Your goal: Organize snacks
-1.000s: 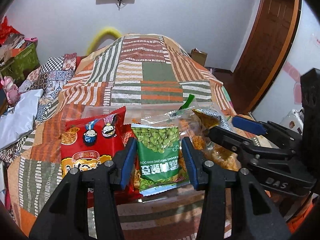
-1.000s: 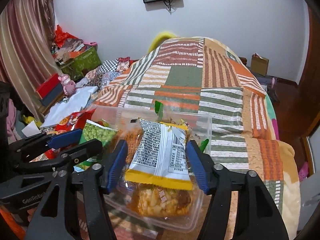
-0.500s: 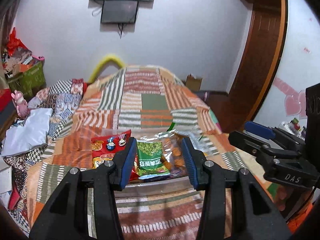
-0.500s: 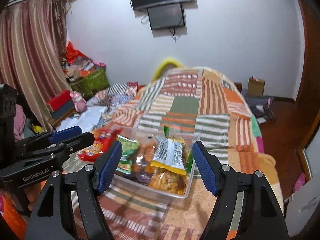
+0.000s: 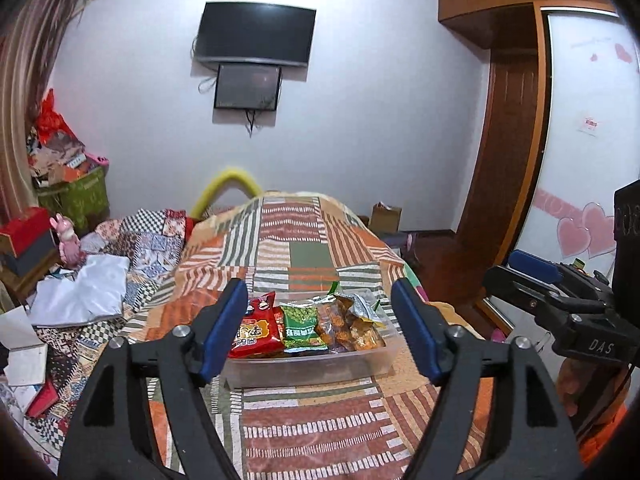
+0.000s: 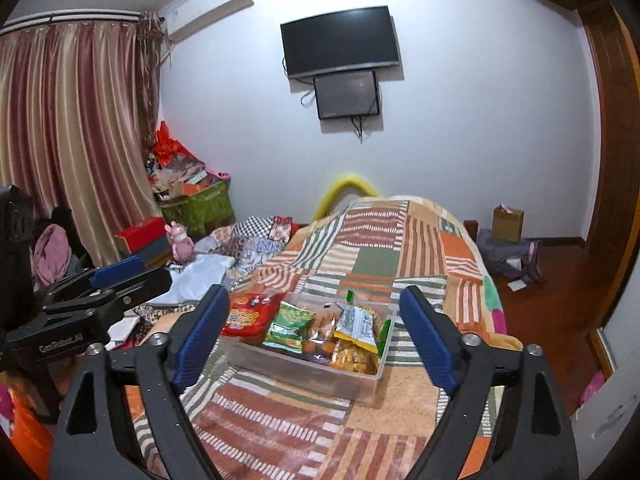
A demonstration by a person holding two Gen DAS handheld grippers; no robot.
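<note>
One patchwork bed (image 5: 312, 256), wall TV (image 5: 256, 34) opp.

One clear bin (image 5: 308, 368) holds about five snack packets (image 5: 301, 326).

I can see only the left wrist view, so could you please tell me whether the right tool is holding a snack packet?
Observer: No. The right tool has its jaws opening with nothing between them; the clear bin sits beyond.
Operator: Thanks. What tops the bin's right end?
Observer: A yellow-edged packet, grey printed back up.
Operator: Anything beyond my left edge?
Observer: A pink cloth bunched before the striped curtain.
</note>
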